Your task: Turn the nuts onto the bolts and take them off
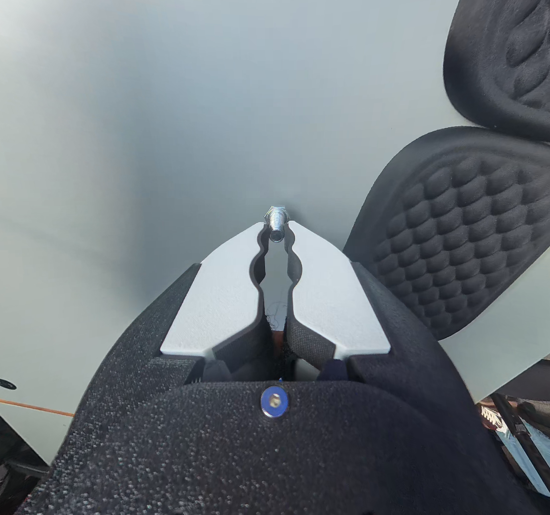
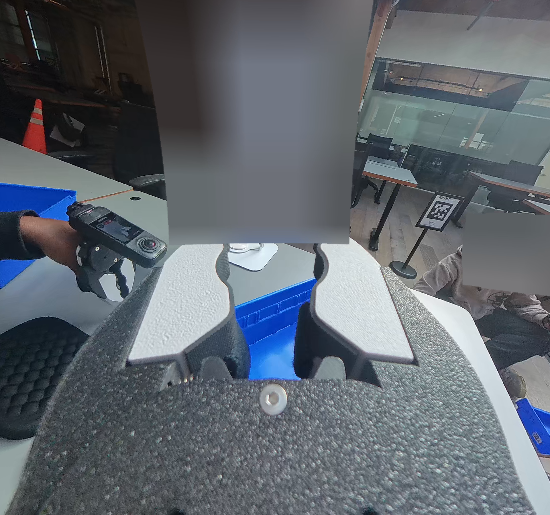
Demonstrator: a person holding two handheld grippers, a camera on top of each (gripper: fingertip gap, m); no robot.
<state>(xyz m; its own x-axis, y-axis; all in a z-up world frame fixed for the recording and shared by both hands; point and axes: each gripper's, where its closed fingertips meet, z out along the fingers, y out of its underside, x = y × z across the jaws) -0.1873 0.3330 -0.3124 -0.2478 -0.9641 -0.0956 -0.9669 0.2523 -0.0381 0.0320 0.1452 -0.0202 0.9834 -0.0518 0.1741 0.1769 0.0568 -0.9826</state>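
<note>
Bolt with nut held in left gripper, right gripper idle

Bolt (image 1: 276, 226): silver, threaded, pinched at the tips of the left gripper (image 1: 276, 234), shank end toward the camera, head end at 12 o'clock pointing down at the grey table (image 1: 148, 113). The fingers were closed on the shank.

Nut (image 1: 275, 212): hexagonal, sat on the bolt at its far end, beyond the fingertips. Judged fully run on; whether it was tight could not be told.

Right gripper (image 2: 270, 259): jaws stood apart with nothing between them; tips partly cut off by a blurred patch at 12 o'clock. It was raised over a blue bin (image 2: 273, 322), well apart from the bolt.

Black textured pads (image 1: 446, 232): two, at 2 to 3 o'clock in the left wrist view, lying on the table.

Progress, as judged: the turning-on half looked done for this bolt; taking the nut off remained, and would call for the right gripper to come across.

Not made out: bin contents, other bolts or nuts, and the bolt itself in the right wrist view, where the left gripper showed at 9 o'clock in a hand (image 2: 50, 241).
</note>
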